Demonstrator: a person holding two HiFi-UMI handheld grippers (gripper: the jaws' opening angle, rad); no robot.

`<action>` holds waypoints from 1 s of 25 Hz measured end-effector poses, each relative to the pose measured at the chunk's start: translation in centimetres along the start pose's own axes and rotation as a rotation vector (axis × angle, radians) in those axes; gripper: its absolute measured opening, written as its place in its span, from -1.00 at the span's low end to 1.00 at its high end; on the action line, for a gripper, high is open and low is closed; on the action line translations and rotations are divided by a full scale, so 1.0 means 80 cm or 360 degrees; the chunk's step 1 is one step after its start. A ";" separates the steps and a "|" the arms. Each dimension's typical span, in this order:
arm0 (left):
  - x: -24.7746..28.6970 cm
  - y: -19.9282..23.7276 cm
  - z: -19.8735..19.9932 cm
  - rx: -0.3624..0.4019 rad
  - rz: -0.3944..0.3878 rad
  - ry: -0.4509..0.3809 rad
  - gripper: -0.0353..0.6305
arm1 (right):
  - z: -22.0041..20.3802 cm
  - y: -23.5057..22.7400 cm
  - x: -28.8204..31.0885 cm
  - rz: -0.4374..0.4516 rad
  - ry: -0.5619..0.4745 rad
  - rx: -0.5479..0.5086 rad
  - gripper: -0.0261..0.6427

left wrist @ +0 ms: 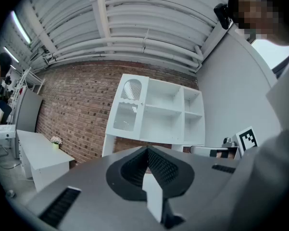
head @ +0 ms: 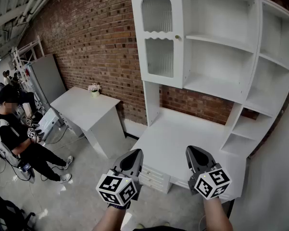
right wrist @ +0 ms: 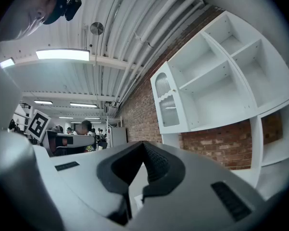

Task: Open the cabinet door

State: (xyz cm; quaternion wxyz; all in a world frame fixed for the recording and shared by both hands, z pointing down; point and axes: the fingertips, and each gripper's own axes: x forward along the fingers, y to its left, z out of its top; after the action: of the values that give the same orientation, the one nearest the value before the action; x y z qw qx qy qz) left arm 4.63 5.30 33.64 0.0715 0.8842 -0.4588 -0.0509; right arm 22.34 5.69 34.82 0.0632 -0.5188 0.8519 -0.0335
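Observation:
The white cabinet door (head: 157, 37), with an arched ribbed-glass pane above a second ribbed pane, is closed at the upper left of the white hutch; a small knob (head: 178, 37) sits on its right edge. The door also shows in the left gripper view (left wrist: 127, 105) and the right gripper view (right wrist: 166, 102). My left gripper (head: 134, 154) (left wrist: 146, 150) and right gripper (head: 194, 151) (right wrist: 143, 146) hang side by side low in front of the desk, well below and short of the door. Both point level with their jaws together and nothing between them.
Open white shelves (head: 221, 57) fill the hutch right of the door. Its desk top (head: 173, 138) lies under them, with small drawers (head: 156, 177) at the front. A separate white table (head: 86, 110) with a flower pot (head: 94, 89) stands left, by the brick wall. A person (head: 14, 138) sits far left.

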 end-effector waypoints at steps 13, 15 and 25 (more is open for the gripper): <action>0.003 -0.023 -0.007 0.0049 0.0058 0.0000 -0.88 | 0.003 -0.016 -0.023 0.0000 0.0026 -0.0107 -0.92; 0.004 -0.023 -0.010 0.0059 0.0077 0.0004 -0.88 | 0.007 -0.021 -0.026 -0.0023 0.0024 -0.0153 -0.92; 0.007 -0.017 -0.018 0.0094 0.0130 0.0025 -0.88 | 0.013 -0.030 -0.019 -0.0011 0.0012 -0.0158 -0.92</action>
State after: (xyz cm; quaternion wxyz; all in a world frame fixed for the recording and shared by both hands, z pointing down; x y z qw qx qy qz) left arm 6.28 5.72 34.85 0.0511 0.8668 -0.4953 -0.0274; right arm 25.27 5.93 34.22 0.0339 -0.5240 0.8510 0.0067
